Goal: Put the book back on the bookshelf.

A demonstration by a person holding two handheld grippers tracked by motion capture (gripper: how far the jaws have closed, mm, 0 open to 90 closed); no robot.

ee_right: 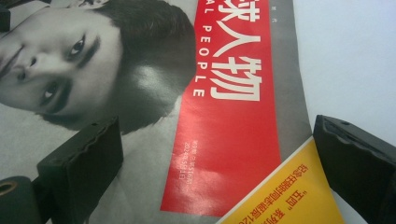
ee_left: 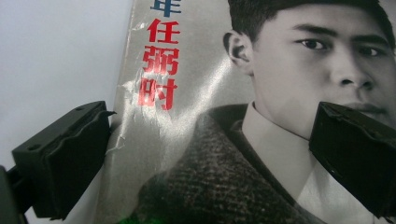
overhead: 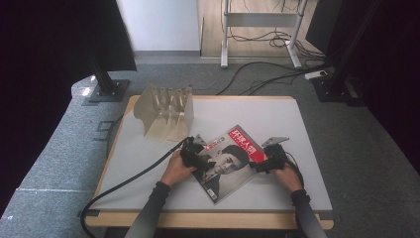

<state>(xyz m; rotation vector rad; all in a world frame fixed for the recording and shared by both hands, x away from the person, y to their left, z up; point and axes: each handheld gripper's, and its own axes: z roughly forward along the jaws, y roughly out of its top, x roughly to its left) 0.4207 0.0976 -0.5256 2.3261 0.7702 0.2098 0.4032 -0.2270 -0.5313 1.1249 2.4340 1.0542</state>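
- A magazine [overhead: 229, 161] lies flat on the white table [overhead: 277, 116], turned at a slant, near the person's edge.
- The left gripper [overhead: 197, 157] sits at the magazine's left edge, jaws wide apart, holding nothing.
- The right gripper [overhead: 263, 163] sits at its right edge, jaws also wide apart.
- A clear rack [overhead: 166, 111] stands farther back.

A: The high view is evenly lit on the bench [overhead: 277, 111], though its left and right edges sink into near black.

B: Sharp?

A: Soft, rather coarse. Shadows under the hands are faint.

B: And the gripper views?

A: Bright. Glare streaks the glossy magazine [ee_left: 187, 116] cover; the jaws close to the lens are slightly blurred, and the white bench washes out.
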